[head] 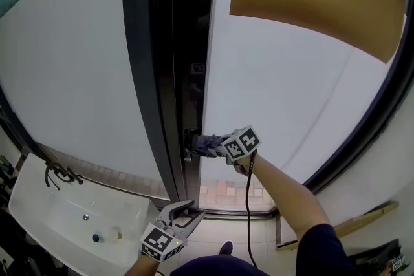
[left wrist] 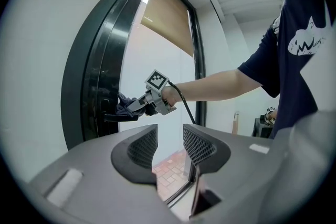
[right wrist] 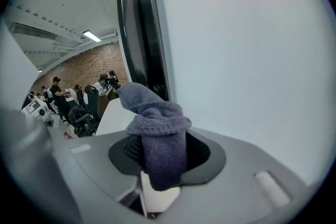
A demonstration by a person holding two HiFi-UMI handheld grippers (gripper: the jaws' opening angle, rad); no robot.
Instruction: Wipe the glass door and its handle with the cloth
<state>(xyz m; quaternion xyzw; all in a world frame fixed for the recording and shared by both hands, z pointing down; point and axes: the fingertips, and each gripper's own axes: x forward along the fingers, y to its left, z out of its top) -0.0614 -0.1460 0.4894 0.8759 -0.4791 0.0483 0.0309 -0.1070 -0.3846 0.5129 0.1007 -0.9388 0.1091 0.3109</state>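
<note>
right tool [head: 218,146] clamping cloth [right wrist: 157,134], at handle [left wrist: 111,117]

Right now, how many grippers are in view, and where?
2. The right gripper holds the cloth at the door handle; the left gripper, open and empty, hangs low near the sink.

**Right arm out at the door handle, left held low**

The right hand-held gripper [head: 208,144] is at the door handle [left wrist: 113,117], its jaws closed on a bunched cloth [right wrist: 157,134]. The right arm [head: 284,189] reaches to it almost straight, the forearm bare, with a dark sleeve at the upper arm. The left hand-held gripper [head: 185,212] hangs well below the door handle, close to the body, its jaws apart with nothing between them, pointing up toward the door handle.
</note>
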